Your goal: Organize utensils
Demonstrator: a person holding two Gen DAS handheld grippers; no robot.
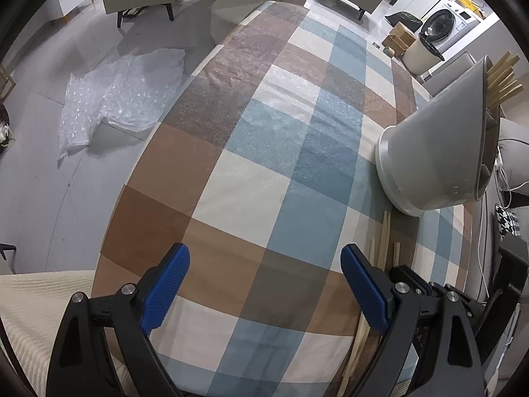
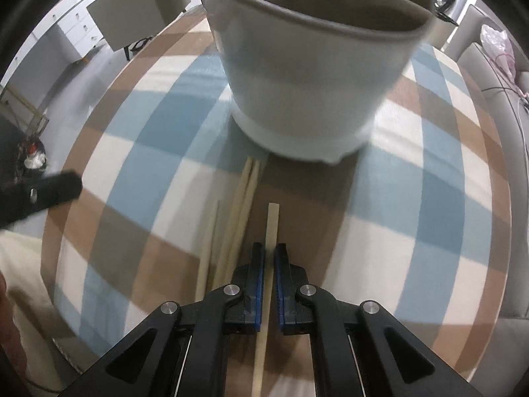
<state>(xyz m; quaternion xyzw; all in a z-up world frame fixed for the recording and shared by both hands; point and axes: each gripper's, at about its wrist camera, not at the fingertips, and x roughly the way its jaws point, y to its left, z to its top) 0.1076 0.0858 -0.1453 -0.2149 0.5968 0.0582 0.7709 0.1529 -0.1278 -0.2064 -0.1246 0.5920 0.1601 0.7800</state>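
A: Looking through the left wrist view first, what stands out?

B: The left gripper (image 1: 264, 284) hangs wide apart over the checked tablecloth (image 1: 231, 172), holding nothing. The pale utensil holder (image 1: 439, 152) stands to the right with chopsticks already poking out of its mouth, and a few loose chopsticks (image 1: 383, 241) lie on the cloth just beside its base.

A: And the right wrist view?

B: The right gripper (image 2: 268, 248) is pinched narrow on a single chopstick (image 2: 271, 228), its square end pointing toward the holder (image 2: 310, 76).

A: How will it handle?

B: Light, stiff and thin, I judge, and smooth enough to pivot or slip between the pads. Taking it nearer the middle should keep it from swinging.
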